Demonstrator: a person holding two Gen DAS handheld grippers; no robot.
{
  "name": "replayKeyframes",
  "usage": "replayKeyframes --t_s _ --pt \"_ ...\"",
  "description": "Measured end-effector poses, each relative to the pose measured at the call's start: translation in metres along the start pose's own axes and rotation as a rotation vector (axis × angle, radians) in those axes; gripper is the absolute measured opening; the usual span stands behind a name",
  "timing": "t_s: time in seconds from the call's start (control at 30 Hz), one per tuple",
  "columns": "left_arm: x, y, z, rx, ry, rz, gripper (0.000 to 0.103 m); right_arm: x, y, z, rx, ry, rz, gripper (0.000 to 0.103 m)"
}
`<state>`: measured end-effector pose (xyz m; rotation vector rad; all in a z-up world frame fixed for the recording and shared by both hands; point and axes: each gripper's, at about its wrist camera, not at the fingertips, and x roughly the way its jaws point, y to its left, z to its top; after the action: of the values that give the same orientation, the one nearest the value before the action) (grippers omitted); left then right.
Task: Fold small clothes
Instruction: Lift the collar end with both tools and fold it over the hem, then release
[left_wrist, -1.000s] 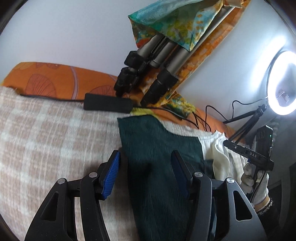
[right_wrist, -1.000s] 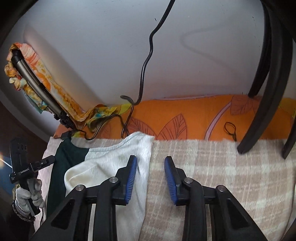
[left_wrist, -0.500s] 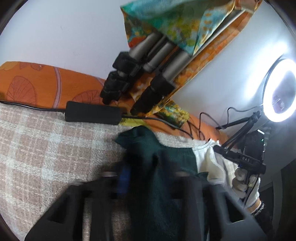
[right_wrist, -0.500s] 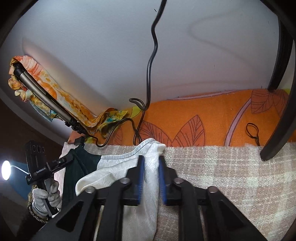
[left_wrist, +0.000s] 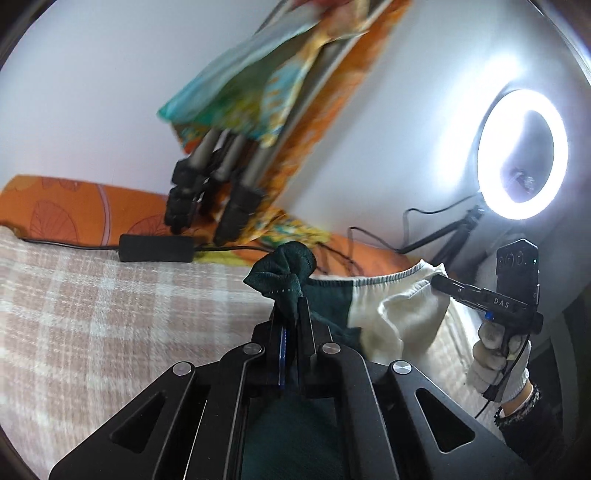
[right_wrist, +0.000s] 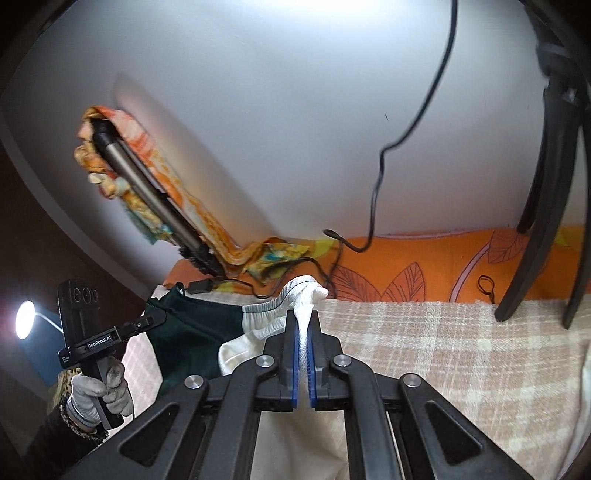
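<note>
So the small two-tone garment, dark green on one half and cream white on the other (left_wrist: 369, 306), is lying on the beige-and-white checked blanket (left_wrist: 92, 314) with its long side running left to right across the left wrist view, green end at about 9 o'clock, cream end at 3 o'clock. Its far edge faces the wall.

The left gripper (left_wrist: 290, 325) has just clamped down and is pinching the green far corner, which bunches up in a wad above the fingertips. The right gripper (right_wrist: 303, 332) has just closed too, squeezing the cream far corner between its blue pads (right_wrist: 293, 354); that corner sticks up in a little peak. Each corner is raised off the blanket. A gloved hand (right_wrist: 99, 391) holds the left gripper's handle.

Behind the blanket at 12 o'clock there's an orange leaf-print cushion (right_wrist: 424, 266) against a plain white wall (right_wrist: 277, 129). A folded tripod wrapped in colourful patterned cloth (left_wrist: 229, 177) leans there, a black power adapter (left_wrist: 157, 248) lies at its feet, and a lit ring light (left_wrist: 522, 155) glows at 2 o'clock.
</note>
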<state>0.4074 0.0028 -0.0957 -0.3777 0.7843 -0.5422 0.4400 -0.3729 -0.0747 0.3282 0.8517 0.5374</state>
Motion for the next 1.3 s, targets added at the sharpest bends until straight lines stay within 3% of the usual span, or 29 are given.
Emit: replayKeyframes --t_s 0.27,0.6,0.87,1.13,1.23,1.3 --pt "-0.061 -0.038 -0.022 0.071 -0.033 -0.002 0.002 -0.064 0.049 -0.033 -0.046 -0.037 -0.012 0.001" --pt "-0.119 -0.075 -0.096 0.091 -0.047 -0.003 0.002 -0.134 0.104 -0.117 -0.127 -0.021 -0.046 0.001" --pt "-0.134 -0.08 -0.181 0.163 0.028 0.058 0.002 -0.153 0.117 -0.2 -0.194 0.006 -0.12 0.001" --pt "-0.144 -0.085 -0.23 0.327 0.095 0.158 0.004 -0.176 0.127 -0.253 -0.293 -0.007 -0.206 0.002" --pt "-0.158 -0.087 -0.244 0.384 0.12 0.184 0.008 -0.186 0.127 -0.265 -0.322 0.009 -0.241 0.01" --pt "-0.173 -0.086 -0.253 0.392 0.128 0.185 0.009 -0.201 0.124 -0.273 -0.291 0.015 -0.215 0.016"
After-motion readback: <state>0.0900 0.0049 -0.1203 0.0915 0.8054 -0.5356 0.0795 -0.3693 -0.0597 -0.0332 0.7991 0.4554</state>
